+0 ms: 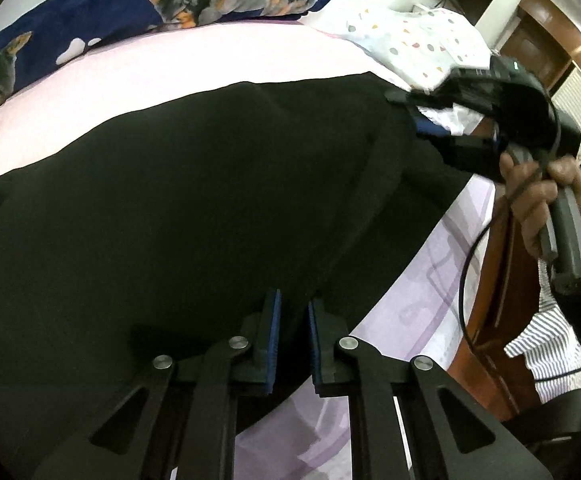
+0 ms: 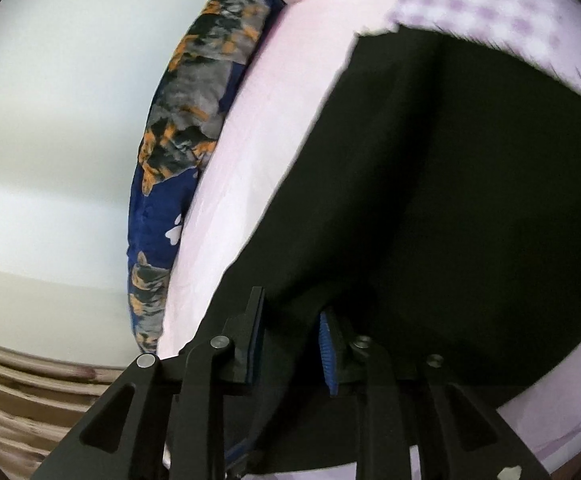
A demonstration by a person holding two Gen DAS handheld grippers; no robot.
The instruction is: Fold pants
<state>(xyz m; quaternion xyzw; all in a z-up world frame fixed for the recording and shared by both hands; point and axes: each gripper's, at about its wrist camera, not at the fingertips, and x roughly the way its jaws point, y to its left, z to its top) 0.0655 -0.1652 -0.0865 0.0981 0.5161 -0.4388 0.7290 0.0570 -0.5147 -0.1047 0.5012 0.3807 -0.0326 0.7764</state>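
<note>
Both hand-held grippers, left (image 1: 294, 312) and right (image 2: 292, 320), pinch black pants (image 1: 178, 200).

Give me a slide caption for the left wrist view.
Left gripper pinches black pants on pink bed; right gripper at far edge.

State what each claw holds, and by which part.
Both grip the black pants: left claw on the near edge, right claw on an edge at the other end.

Both wrist views close, angled down (sharing pants (image 1: 194, 200)).
</note>
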